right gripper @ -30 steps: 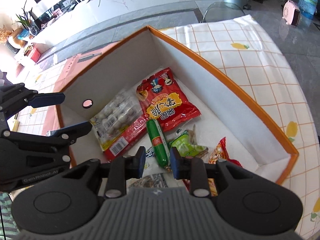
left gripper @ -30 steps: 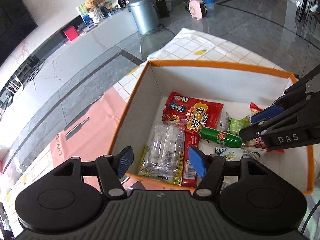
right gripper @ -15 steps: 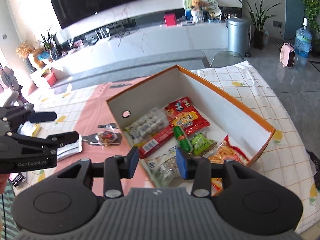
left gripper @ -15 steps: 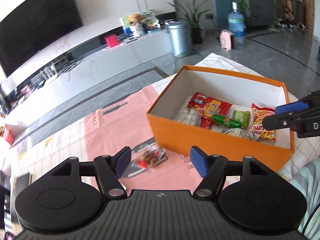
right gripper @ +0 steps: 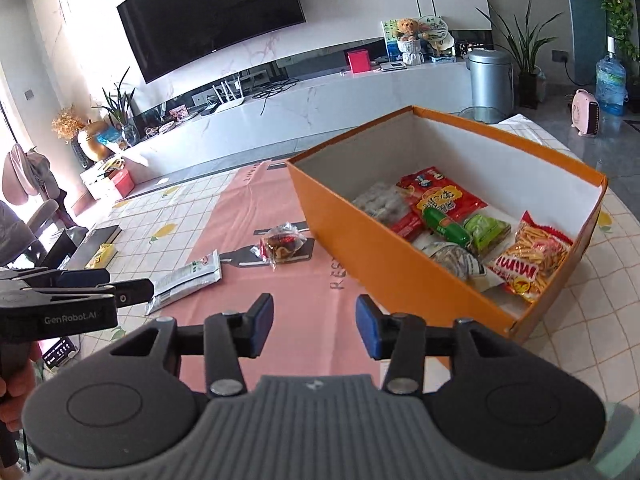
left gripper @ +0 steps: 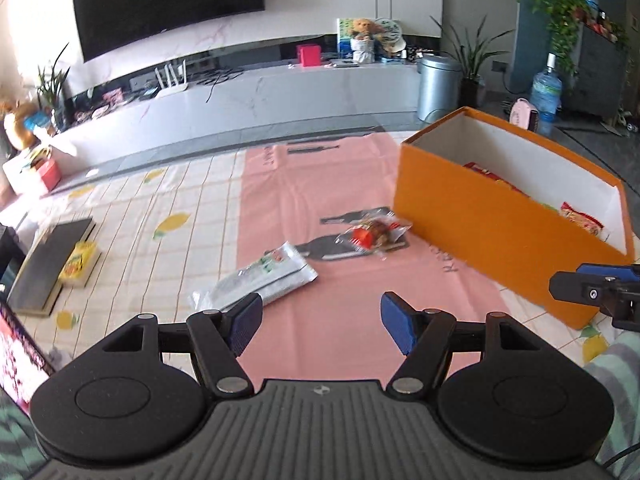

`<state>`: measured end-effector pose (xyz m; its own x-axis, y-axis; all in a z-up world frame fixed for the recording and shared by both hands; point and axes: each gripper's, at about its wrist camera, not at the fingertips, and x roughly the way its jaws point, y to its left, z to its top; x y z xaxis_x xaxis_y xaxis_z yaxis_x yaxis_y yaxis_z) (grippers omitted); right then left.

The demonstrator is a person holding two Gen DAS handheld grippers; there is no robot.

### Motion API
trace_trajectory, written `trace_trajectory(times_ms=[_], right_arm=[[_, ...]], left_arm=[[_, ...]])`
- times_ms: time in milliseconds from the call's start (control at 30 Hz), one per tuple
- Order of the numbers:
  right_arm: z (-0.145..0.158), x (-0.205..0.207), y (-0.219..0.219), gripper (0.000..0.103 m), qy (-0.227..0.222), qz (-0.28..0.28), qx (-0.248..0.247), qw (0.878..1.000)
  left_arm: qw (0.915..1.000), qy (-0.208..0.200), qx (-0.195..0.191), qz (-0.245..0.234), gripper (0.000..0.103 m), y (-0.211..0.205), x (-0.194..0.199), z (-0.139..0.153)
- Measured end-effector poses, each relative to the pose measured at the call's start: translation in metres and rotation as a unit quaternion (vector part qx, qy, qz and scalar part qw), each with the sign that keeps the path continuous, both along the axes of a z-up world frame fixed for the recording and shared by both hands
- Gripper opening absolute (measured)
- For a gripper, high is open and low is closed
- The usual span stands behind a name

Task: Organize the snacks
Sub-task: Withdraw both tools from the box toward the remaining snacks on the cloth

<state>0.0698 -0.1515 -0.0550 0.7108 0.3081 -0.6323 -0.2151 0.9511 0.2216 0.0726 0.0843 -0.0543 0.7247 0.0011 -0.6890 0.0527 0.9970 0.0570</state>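
Pink runner (left gripper: 320,320) beside orange box (left gripper: 500,232) lies under both hand-held grippers, wide open, holding nothing.

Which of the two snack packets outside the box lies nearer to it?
The clear packet with red-brown contents, lying near the orange box; the white packet lies farther left.

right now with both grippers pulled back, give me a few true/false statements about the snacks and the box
1. Two snack packets lie on the pink mat outside the orange box. True: a white packet and a clear red-labelled packet.
2. The left gripper is shut on the white packet. False: its fingers are apart and hold nothing.
3. The green sausage lies on the mat. False: it is inside the box.
4. The right gripper is open. True.
5. The box has a lid on. False: it is open on top.
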Motion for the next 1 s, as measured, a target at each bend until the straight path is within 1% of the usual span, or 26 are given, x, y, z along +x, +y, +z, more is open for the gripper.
trace_trajectory(times_ms=[100,267,333,467,633,733,833,900,1000], right_arm=[[-0.011,0.002,0.015,0.050,0.006,0.012,-0.014,1.000],[-0.029,0.016,0.035,0.058,0.031,0.020,-0.024,0.999],[-0.036,0.025,0.044,0.058,0.040,0.025,-0.027,0.999],[-0.043,0.041,0.064,0.058,0.040,0.037,-0.044,0.998],[-0.053,0.066,0.088,0.057,0.036,0.053,-0.066,0.996],[-0.060,0.084,0.099,0.058,0.037,0.063,-0.082,0.994],[-0.065,0.103,0.108,0.067,0.033,0.073,-0.111,0.991],[-0.067,0.115,0.114,0.068,0.024,0.081,-0.129,0.988],[-0.069,0.132,0.124,0.073,0.007,0.097,-0.150,0.984]], left_arm=[[0.9998,0.003,-0.011,0.015,0.080,0.018,-0.003,-0.010],[0.9988,0.009,-0.024,0.042,0.081,0.047,-0.001,-0.024],[0.9986,0.013,-0.027,0.044,0.082,0.058,0.004,-0.029],[0.9991,0.021,-0.007,0.037,0.082,0.068,0.022,-0.036],[0.9996,0.019,0.021,-0.005,0.082,0.070,0.042,-0.044],[0.9976,0.023,0.047,-0.046,0.083,0.068,0.057,-0.052],[0.9922,0.028,0.077,-0.094,0.083,0.064,0.071,-0.060],[0.9875,0.034,0.100,-0.117,0.086,0.063,0.082,-0.067],[0.9813,0.044,0.126,-0.138,0.086,0.063,0.097,-0.074]])
